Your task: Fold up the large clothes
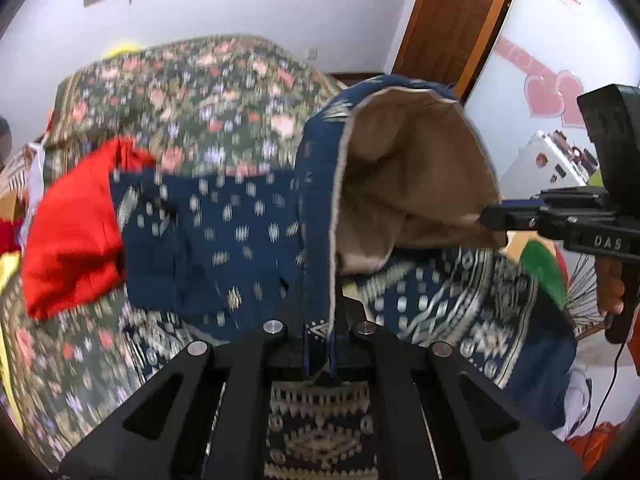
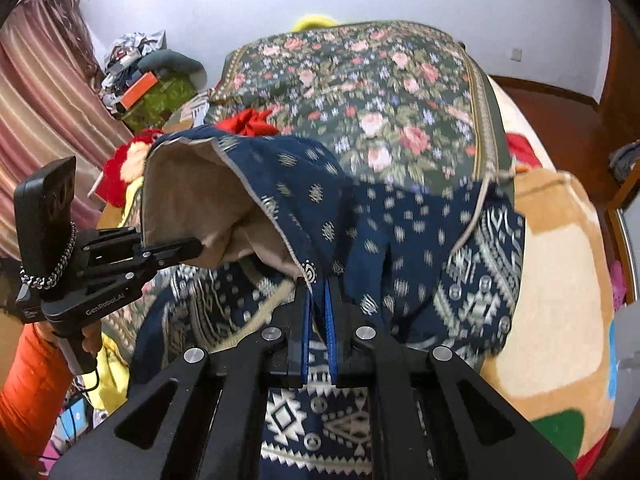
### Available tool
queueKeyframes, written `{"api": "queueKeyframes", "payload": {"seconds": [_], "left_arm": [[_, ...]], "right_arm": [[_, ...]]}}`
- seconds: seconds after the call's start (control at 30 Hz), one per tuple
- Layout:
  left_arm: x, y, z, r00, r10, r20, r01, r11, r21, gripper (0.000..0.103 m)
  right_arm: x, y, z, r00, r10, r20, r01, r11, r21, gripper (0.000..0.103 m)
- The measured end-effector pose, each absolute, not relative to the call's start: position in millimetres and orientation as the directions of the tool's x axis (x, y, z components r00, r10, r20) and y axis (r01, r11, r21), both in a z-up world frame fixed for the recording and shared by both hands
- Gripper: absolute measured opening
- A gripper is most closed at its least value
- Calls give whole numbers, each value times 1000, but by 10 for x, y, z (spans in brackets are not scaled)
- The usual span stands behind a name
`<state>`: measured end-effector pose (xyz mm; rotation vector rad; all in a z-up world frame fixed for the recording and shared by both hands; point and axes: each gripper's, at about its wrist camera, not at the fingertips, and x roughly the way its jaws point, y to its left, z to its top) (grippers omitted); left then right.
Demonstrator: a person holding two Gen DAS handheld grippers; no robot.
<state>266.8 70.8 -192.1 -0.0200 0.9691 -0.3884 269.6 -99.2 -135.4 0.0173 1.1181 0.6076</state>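
Observation:
A large navy garment (image 1: 224, 240) with white woven patterns and a beige lining (image 1: 408, 184) is lifted over the bed. My left gripper (image 1: 320, 328) is shut on its patterned hem. My right gripper (image 2: 318, 292) is shut on another part of the same edge (image 2: 316, 272). The cloth arches up between them, lining showing (image 2: 200, 200). Each gripper shows in the other's view: the right one (image 1: 492, 216) at the right edge, the left one (image 2: 192, 248) at the left. The rest of the garment (image 2: 400, 240) drapes onto the bed.
A floral bedspread (image 2: 380, 92) covers the bed. A red cloth (image 1: 72, 232) lies at the left beside the garment. A tan plush blanket (image 2: 560, 280) lies at the right. Cluttered boxes (image 2: 140, 88) and a curtain (image 2: 36, 92) stand far left. A wooden door (image 1: 452, 20) is behind.

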Motion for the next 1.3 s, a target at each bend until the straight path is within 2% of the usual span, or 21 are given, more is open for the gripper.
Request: {"api": "queueKeyframes", "payload": {"seconds": [0.3,0.5,0.57,0.7,0.77,0.9,1.0,1.07,1.1,1.13,1.17,1.23,1.3], "left_arm": [[2359,793,-2436,456,-233,-859,249,960,-128,5],[2208,864,-2505,468,-250,-848,208,963,-169,5],[2151,869,-2498,464,-242,-852,197,966,-167,10],[2046,957,-2443,471,-241,-849,167,969,-182,11],[2017,1032,-2409,468,-214,-857,130,976,-173,29],[1935,1241,-2293,497,-185,-848,65,982,-176,34],[1924,1417,-2173,527,-156,-835,23,985,-169,36],[1967,1521,-2096,547,-118,-829,-7,989,-145,48],[1997,1576,-2065,559,-95,-824,-27,991,-132,52],[2028,1630,-2044,568,-74,-819,-47,991,-123,56],[2070,1686,-2030,576,-58,-815,-67,991,-119,57],[2234,1802,-2048,570,-59,-820,-106,984,-144,57],[2385,1882,-2106,556,-84,-827,-132,974,-187,57]], "right_arm": [[2459,-1041,-1744,244,412,-878,-437,855,279,7],[2337,-1106,-1866,231,393,-890,-432,861,268,7],[2281,-1128,-1848,231,395,-889,-443,856,265,7],[2208,-1203,-1790,238,386,-891,-456,855,248,8],[2209,-1256,-1762,246,384,-890,-442,861,249,11],[2265,-1424,-1673,284,386,-878,-387,884,264,16],[2311,-1535,-1582,332,382,-863,-357,897,260,28],[2357,-1605,-1521,379,358,-854,-330,914,237,47],[2385,-1641,-1495,404,345,-847,-317,921,225,51],[2413,-1663,-1476,421,336,-842,-307,927,217,60],[2455,-1698,-1469,438,325,-838,-291,933,211,70],[2558,-1768,-1486,456,297,-839,-248,948,200,77],[2670,-1848,-1536,457,266,-849,-194,961,197,77]]}}
